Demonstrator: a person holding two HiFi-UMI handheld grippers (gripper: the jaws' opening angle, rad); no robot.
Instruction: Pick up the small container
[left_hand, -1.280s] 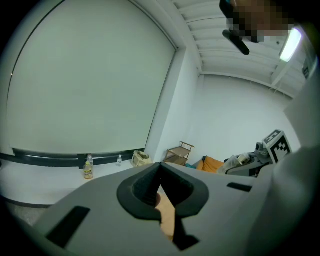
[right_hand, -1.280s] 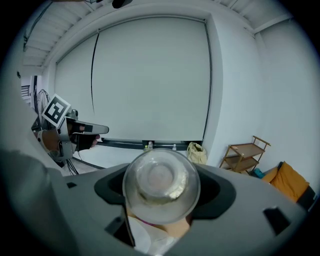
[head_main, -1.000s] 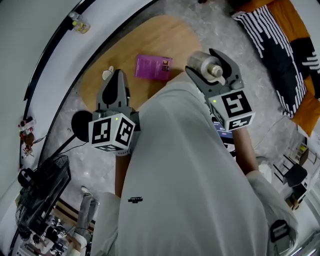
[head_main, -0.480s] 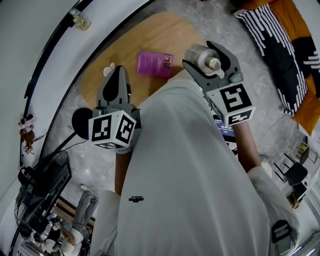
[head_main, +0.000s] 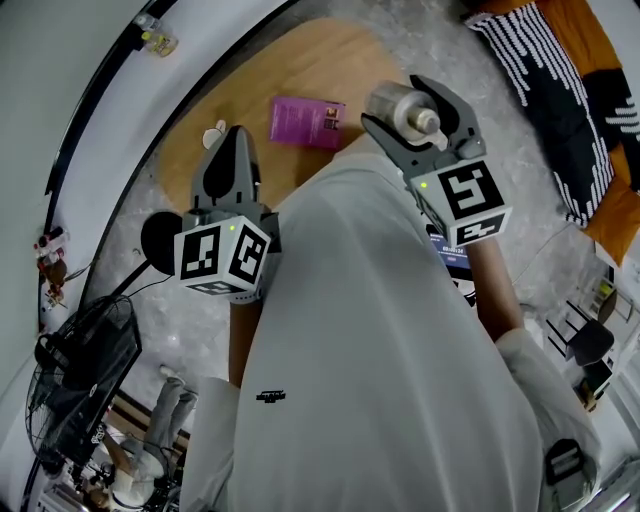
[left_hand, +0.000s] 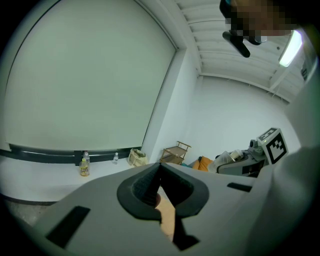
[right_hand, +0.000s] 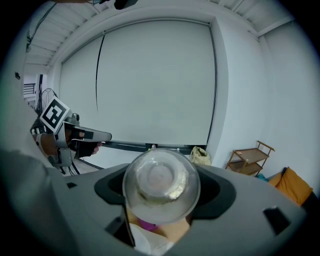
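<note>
holding the small container (right_hand: 161, 185) clamped round its clear body in the right gripper (head_main: 395, 103), up off the wooden table (head_main: 300, 60), so best carried level, no loosening; left gripper (head_main: 232, 140) pinched closed, empty.

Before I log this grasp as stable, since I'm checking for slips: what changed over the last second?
The right gripper edged slightly up the picture, toward the wooden table, still clamped on the small container. Nothing was released. The left gripper stayed put, shut and empty; the purple box lies where it was.
</note>
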